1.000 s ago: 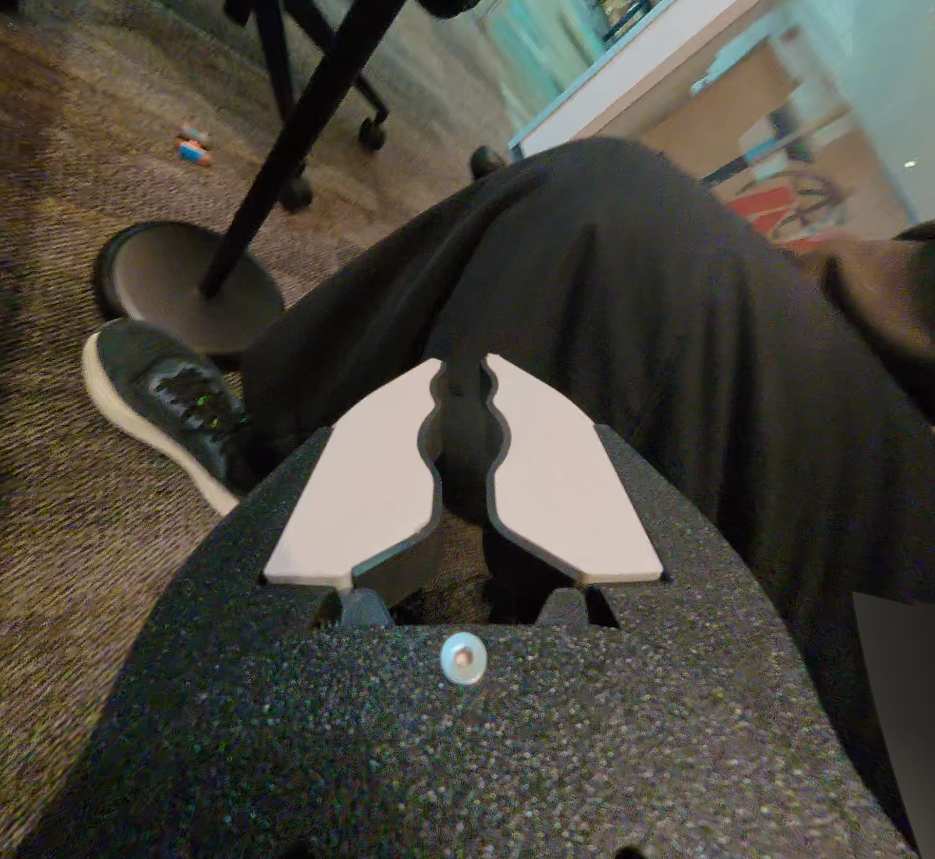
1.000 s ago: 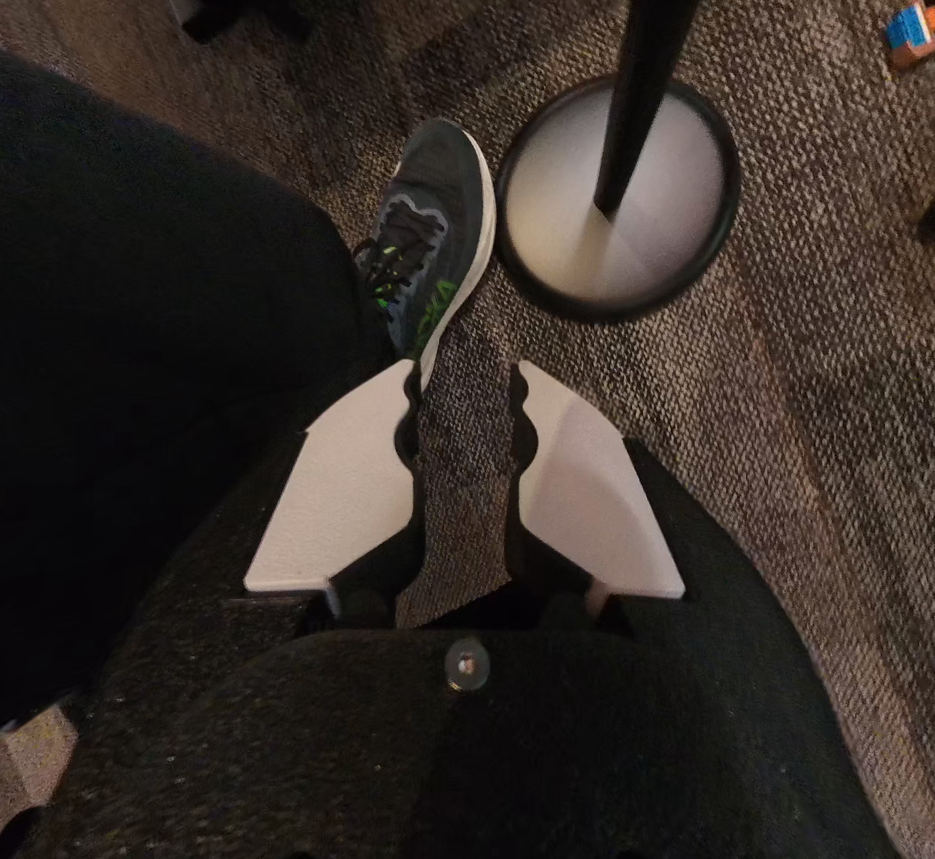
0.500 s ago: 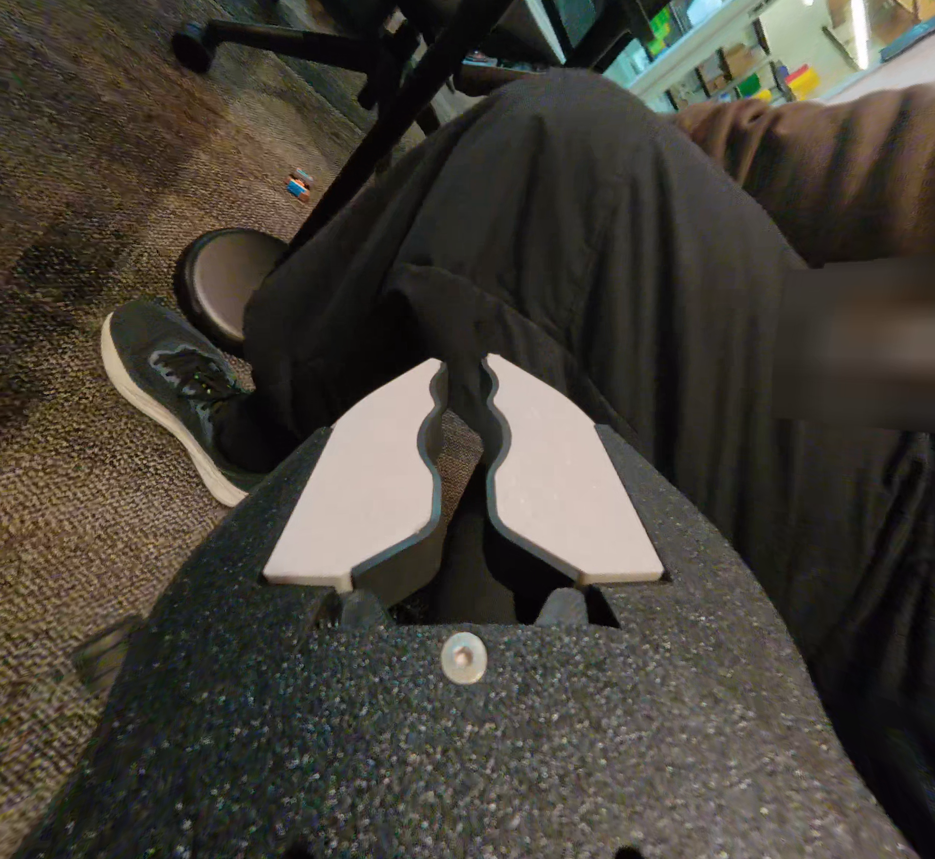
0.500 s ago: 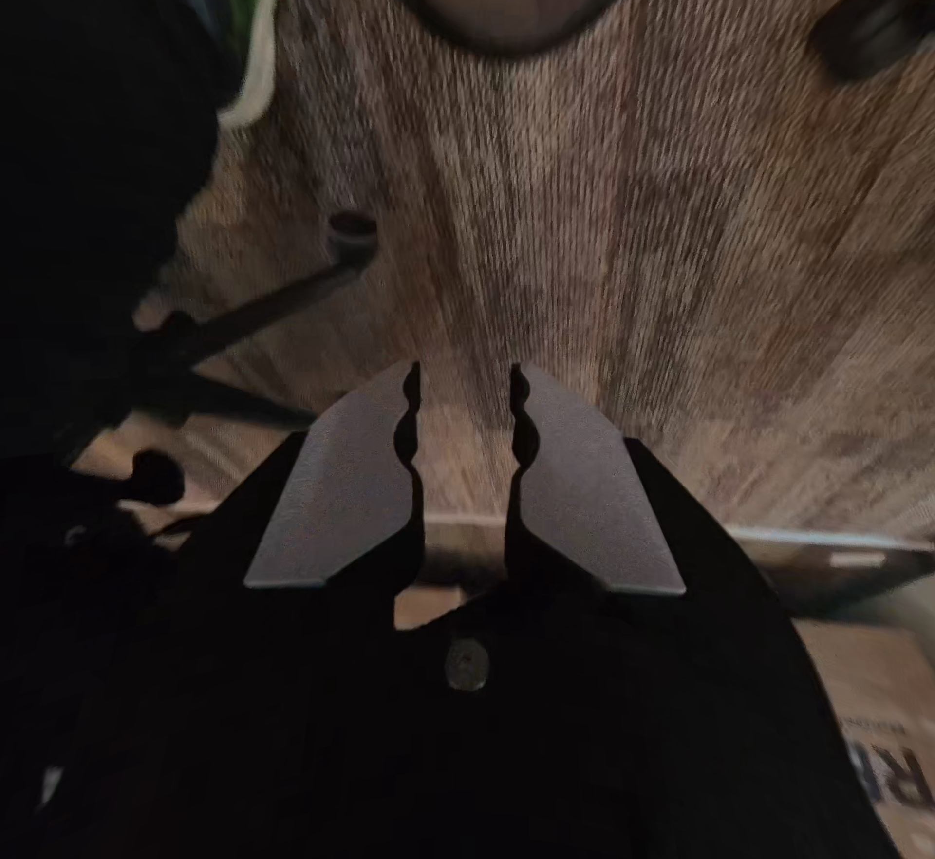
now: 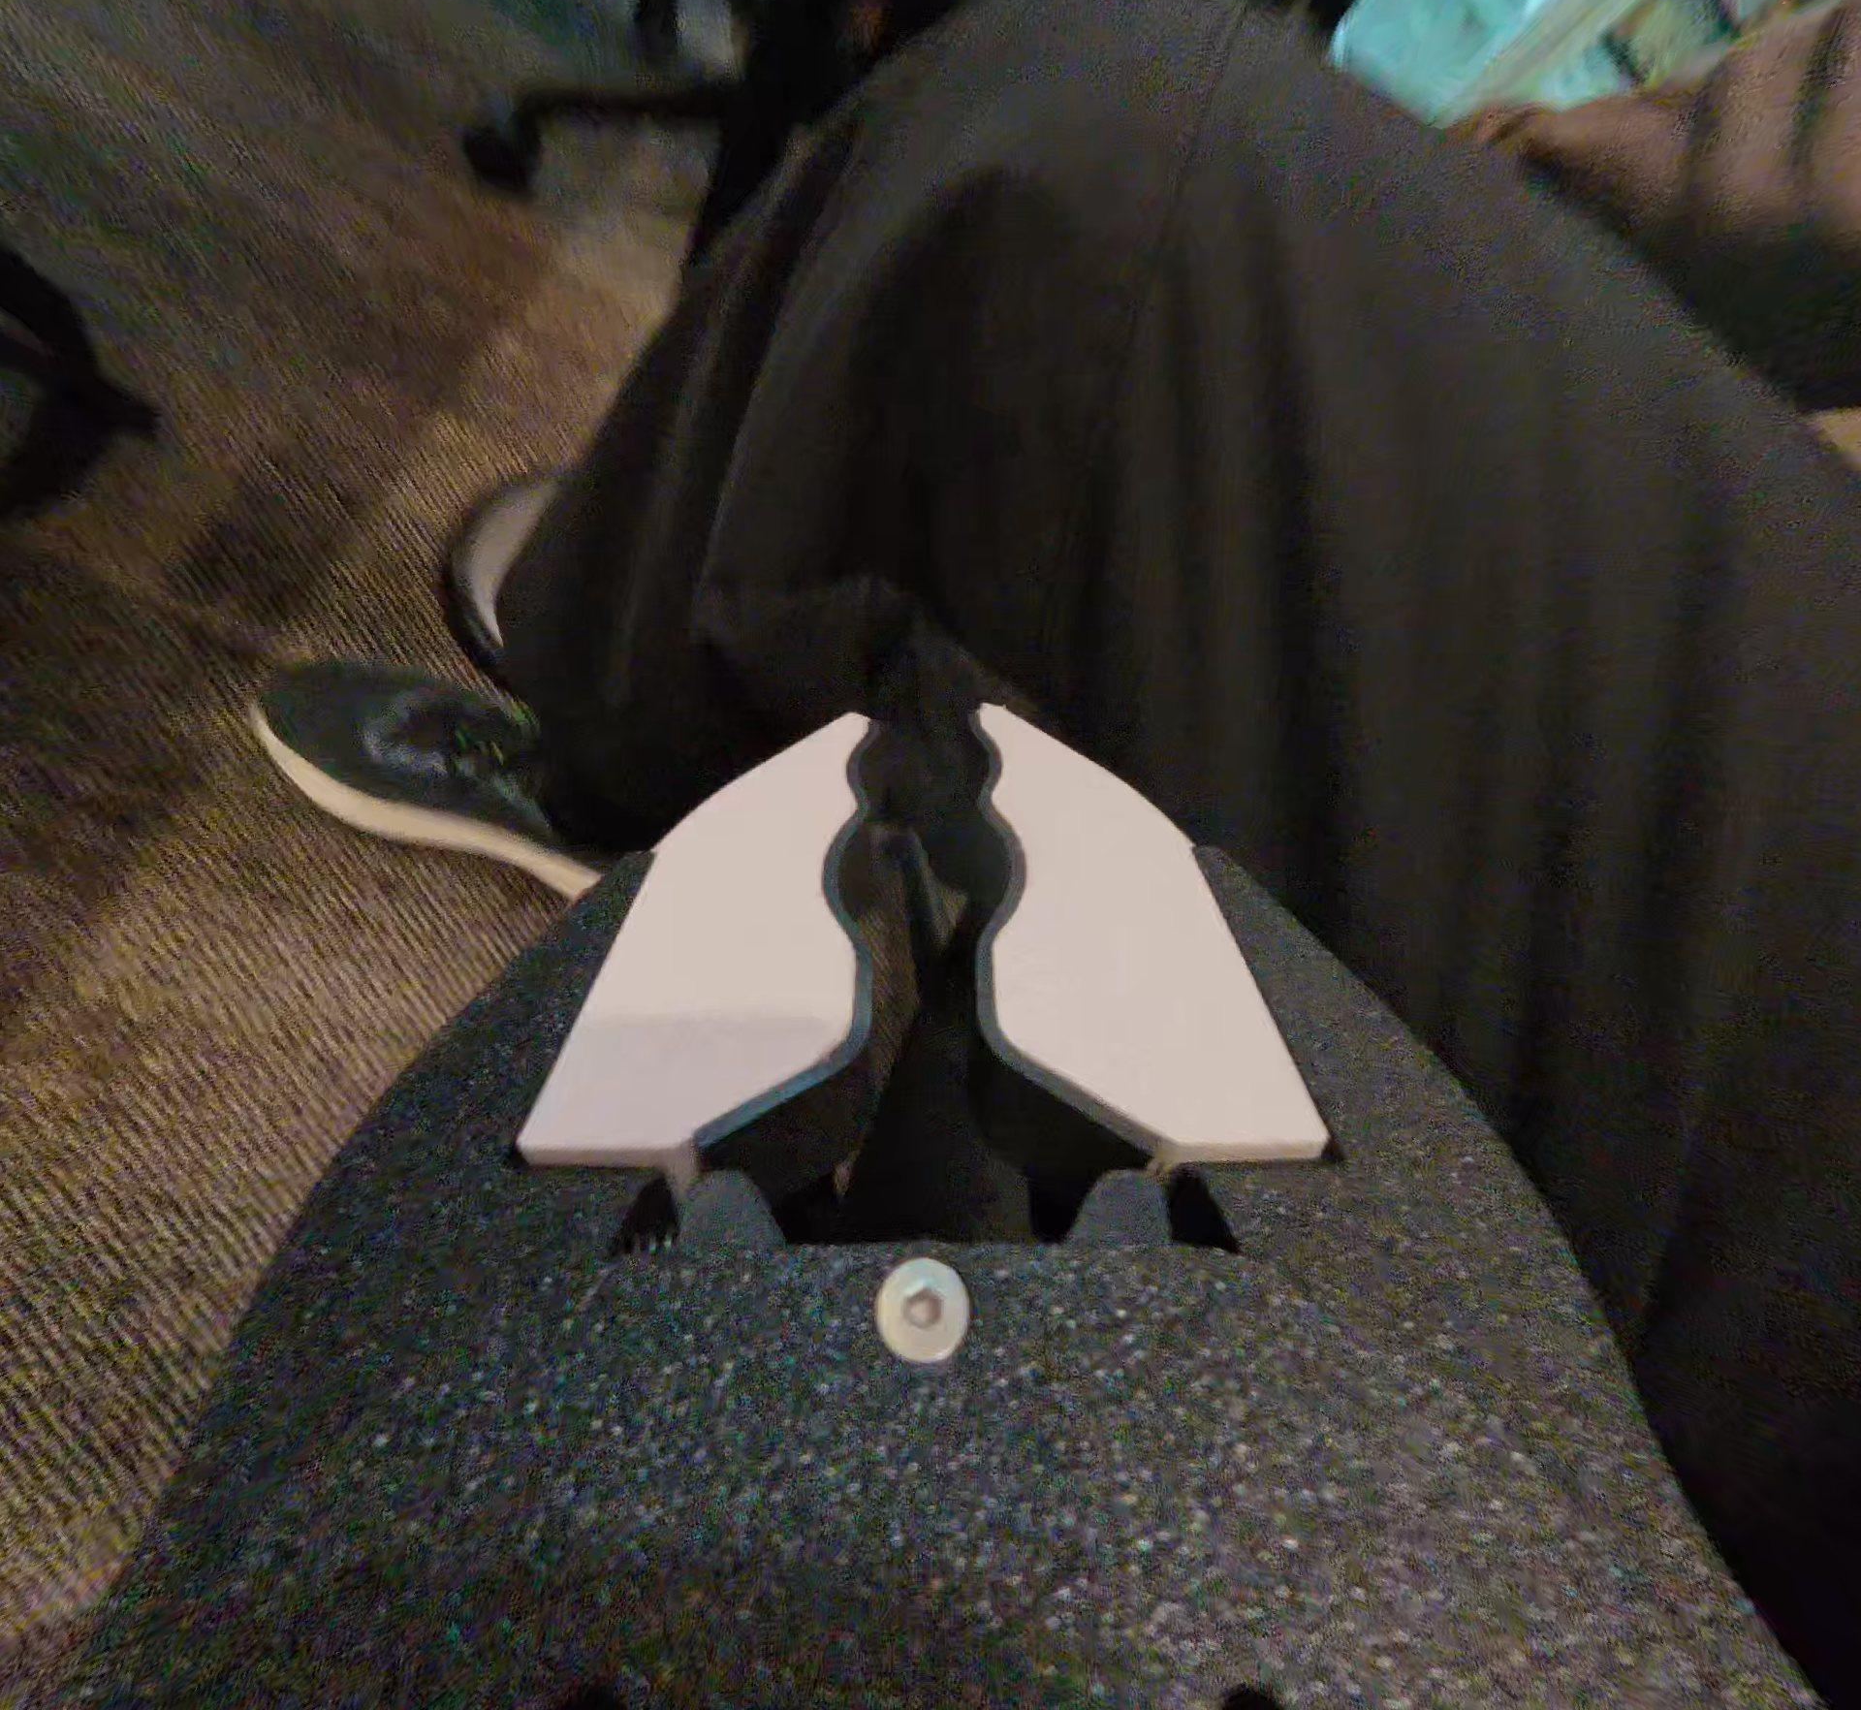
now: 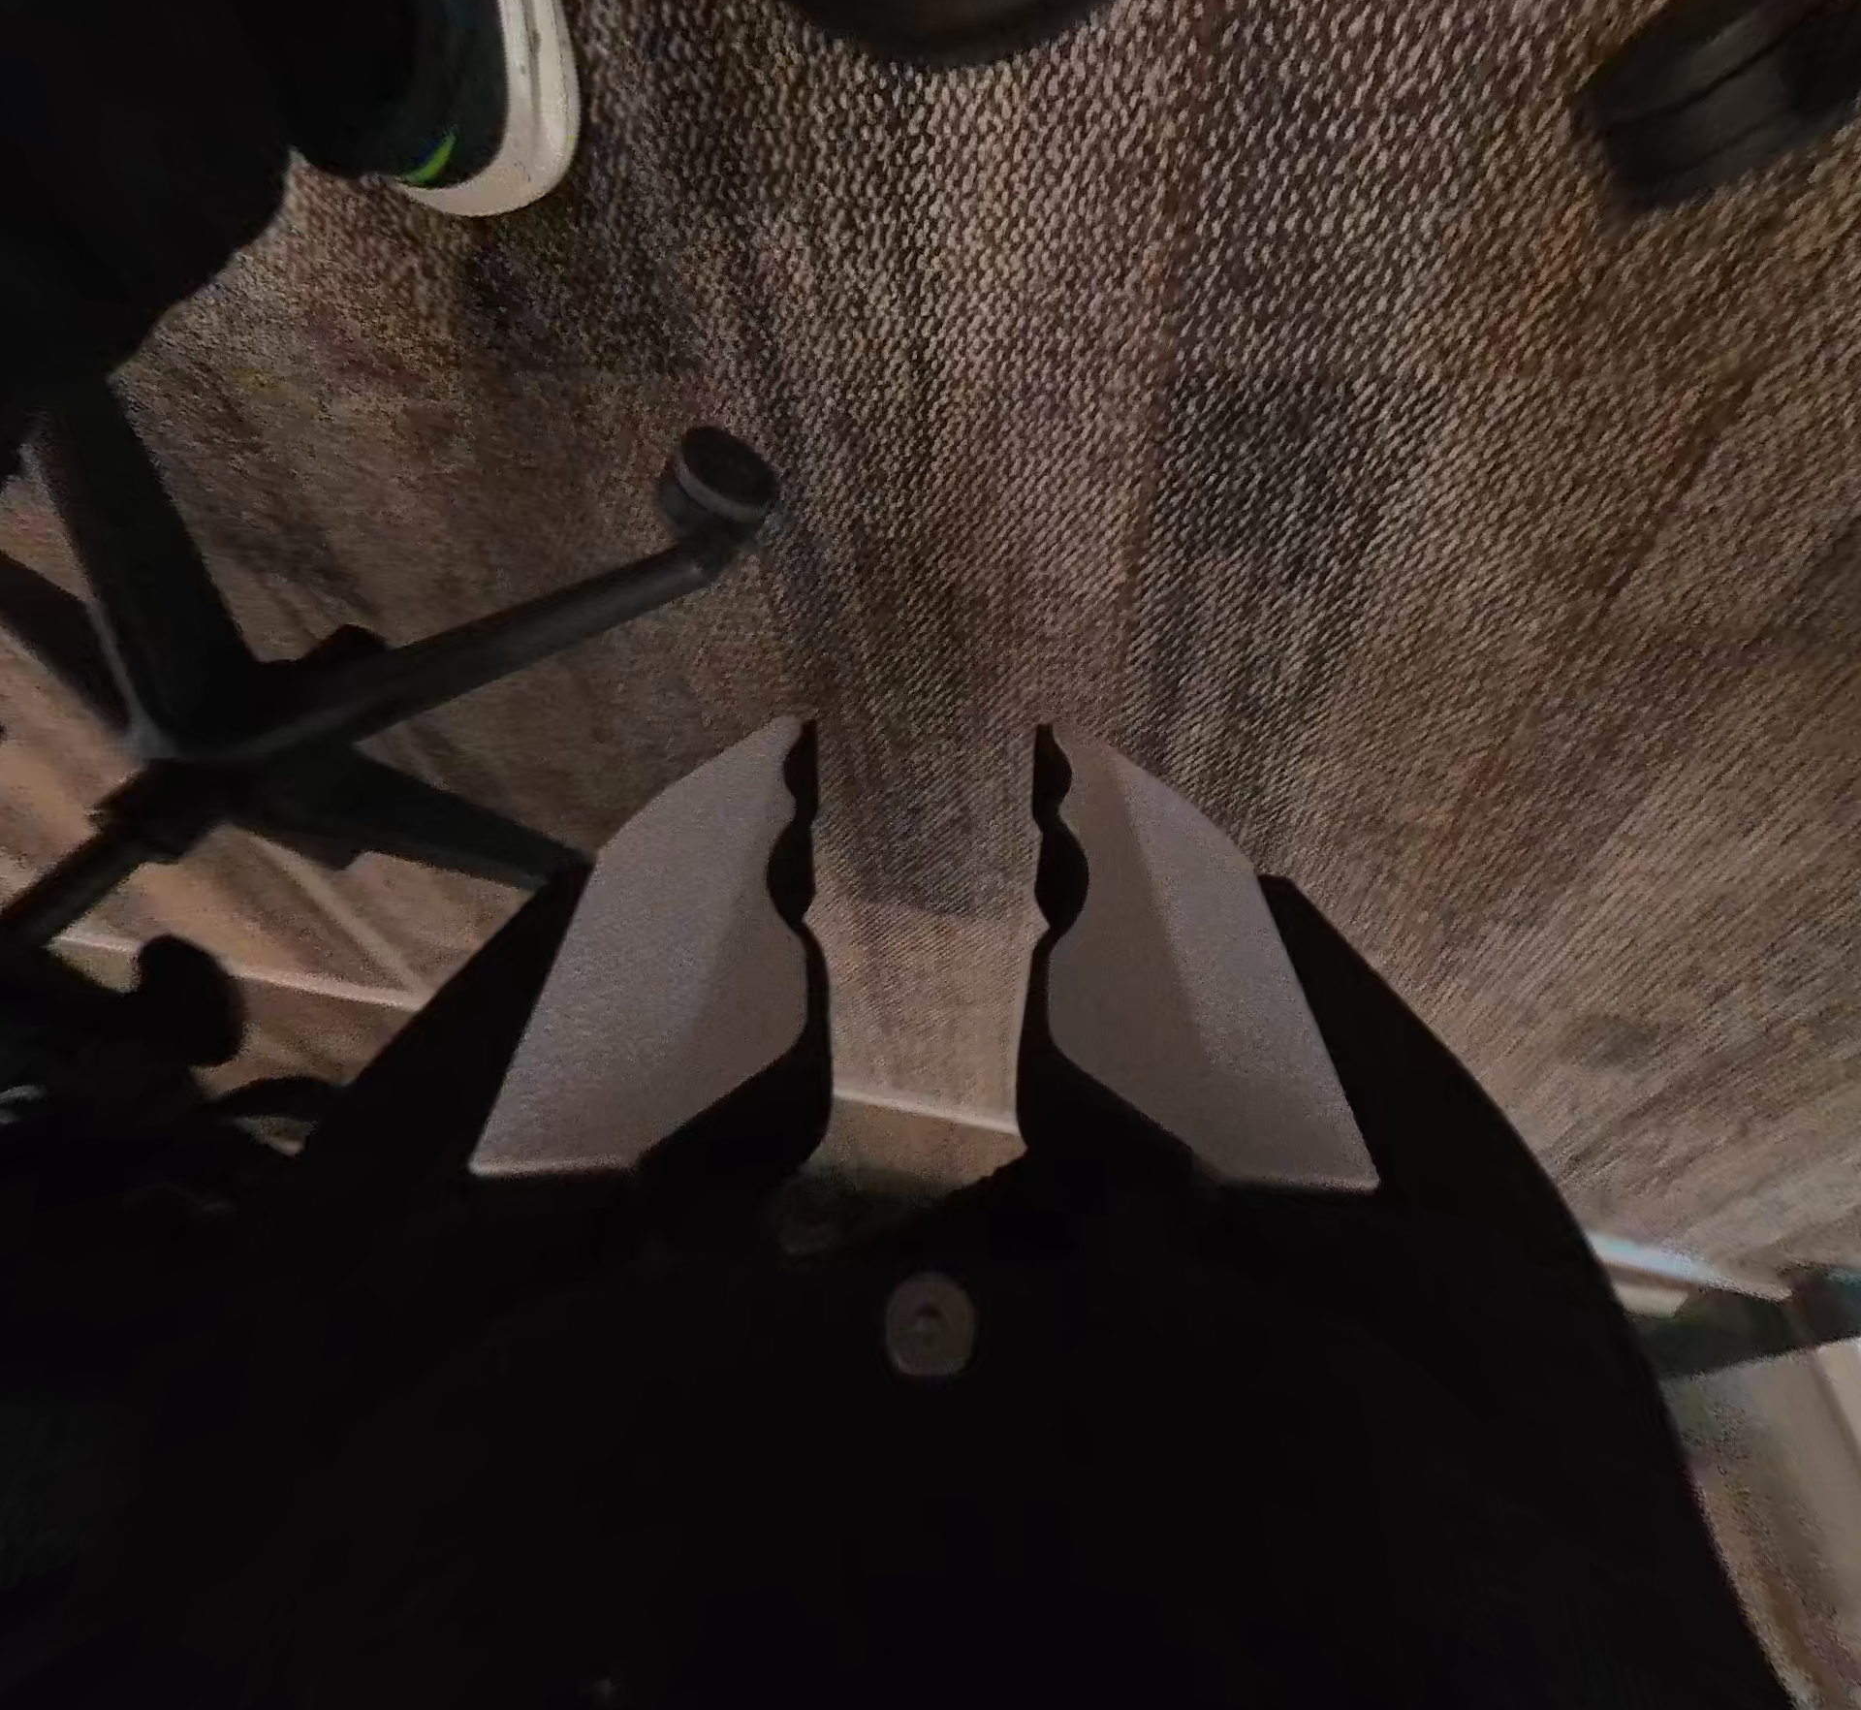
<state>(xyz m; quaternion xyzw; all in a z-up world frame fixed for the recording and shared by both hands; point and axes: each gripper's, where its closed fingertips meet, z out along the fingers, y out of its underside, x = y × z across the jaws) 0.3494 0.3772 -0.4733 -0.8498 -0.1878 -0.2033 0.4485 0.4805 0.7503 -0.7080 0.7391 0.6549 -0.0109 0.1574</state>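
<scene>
Here, in the left wrist view, the left gripper is pressed nearly together, pinching a puckered fold of the black trouser fabric on a seated person's leg. The cloth is matte, dark and loosely creased, bunched into a ridge at the fingertips. A dark sneaker with a white sole rests on the carpet just beside the leg. The fold looks shallow, so it could slip free if pulled sideways.

In the right wrist view, the right gripper is spread apart and holds nothing, hanging over speckled carpet. A black chair leg with its caster lies near its left; the gripper could knock it if it swings that way.
</scene>
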